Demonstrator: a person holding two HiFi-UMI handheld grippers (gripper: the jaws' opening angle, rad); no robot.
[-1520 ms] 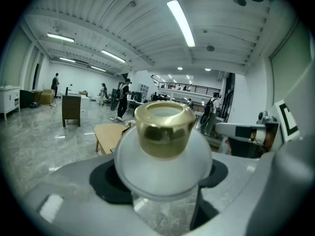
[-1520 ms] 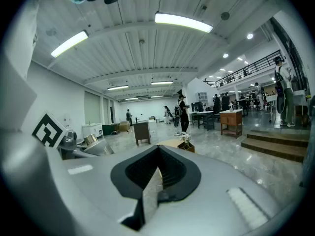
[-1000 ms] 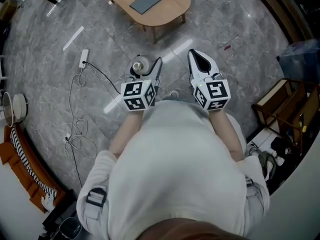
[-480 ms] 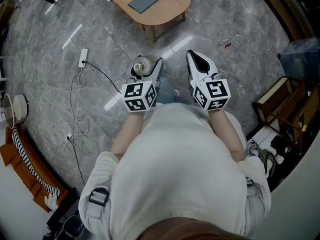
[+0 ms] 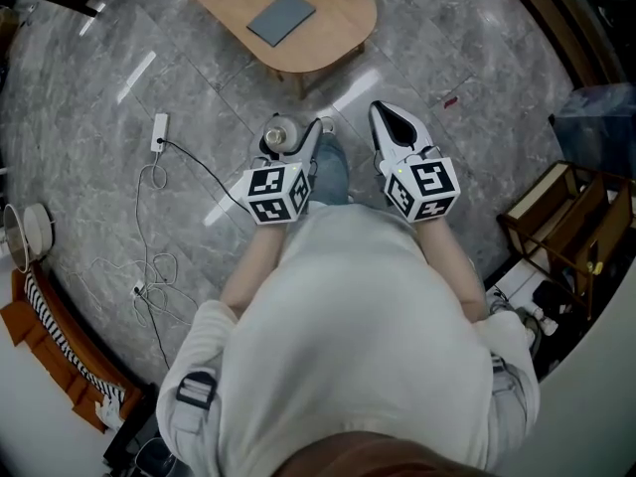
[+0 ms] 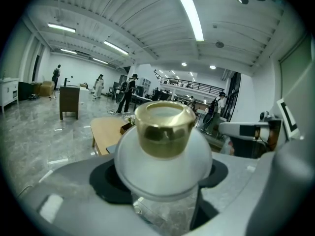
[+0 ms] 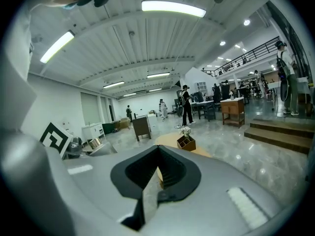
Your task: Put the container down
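Holding tool (left): the left tool (image 5: 298, 137) is clamping the container (image 5: 278, 130), with the dark pads pressing on its white rounded body.
Container: it is sitting between the left tool's jaws with its gold cap (image 6: 163, 129) pointing away from the tool. It is hanging over the floor and touching no surface.
Right tool: the right tool (image 5: 397, 127) is riding just to the right of the left tool. Its jaws are pressing together with nothing between them.
Floor: the grey marble floor (image 5: 199, 78) is lying below both tools.
Cable: a white cable (image 5: 159, 256) is trailing across the floor, well to the left of the left tool.
Worktop: a wooden oval worktop (image 5: 338, 13) is standing ahead of both tools, apart from the container, and is carrying a flat grey pad (image 5: 281, 18).
Far hall: people (image 6: 129, 90) are standing far beyond the left tool's jaws.
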